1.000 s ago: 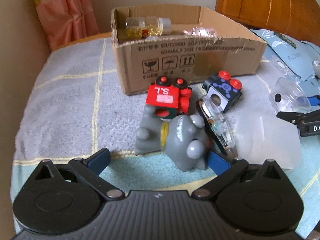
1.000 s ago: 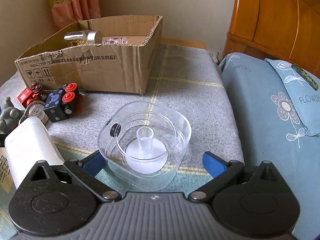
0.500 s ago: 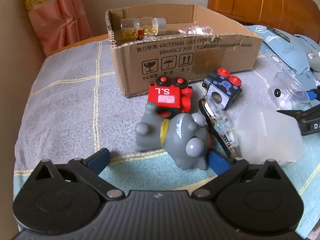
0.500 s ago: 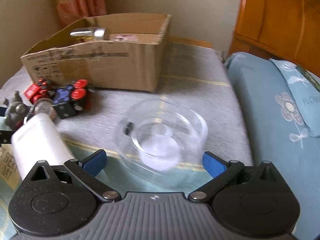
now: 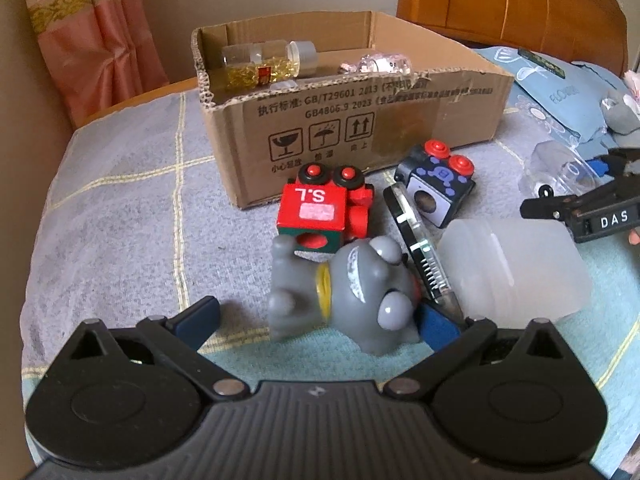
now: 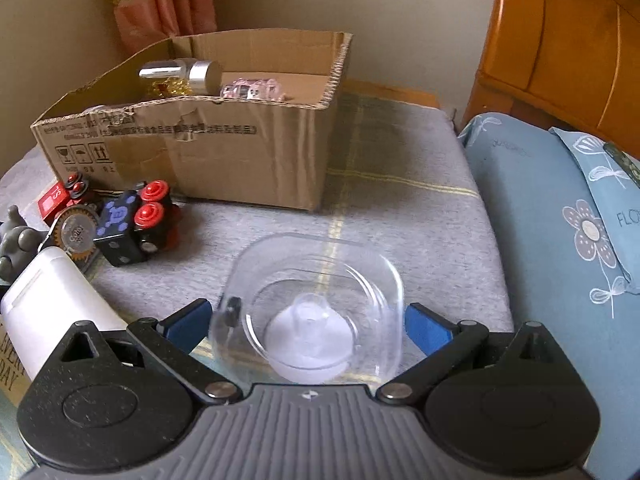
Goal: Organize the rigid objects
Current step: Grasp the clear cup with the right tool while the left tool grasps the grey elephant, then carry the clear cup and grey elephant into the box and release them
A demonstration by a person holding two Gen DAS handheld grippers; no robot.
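Note:
My left gripper point(image 5: 318, 322) is open low over the bed cover. A grey toy figure point(image 5: 348, 292) lies on its side between the fingers, close to the right pad. Beyond it sit a red toy block point(image 5: 320, 208), a black and blue block point(image 5: 436, 184), a clear round case point(image 5: 416, 248) and a frosted white container point(image 5: 512, 264). My right gripper point(image 6: 306, 322) is open around a clear plastic container point(image 6: 316, 304) that nearly fills the gap between its fingers. The open cardboard box point(image 6: 224, 148) stands behind.
The box point(image 5: 360, 120) holds a bottle of gold bits point(image 5: 264, 64) and a small clear pink item point(image 5: 376, 64). A blue floral pillow point(image 6: 560, 240) lies to the right, with a wooden headboard point(image 6: 560, 40) behind and a pink curtain point(image 5: 92, 40) at the back left.
My right gripper has moved forward, so the clear container sits deeper between its fingers. My left gripper has edged closer to the grey toy. Both stay open.

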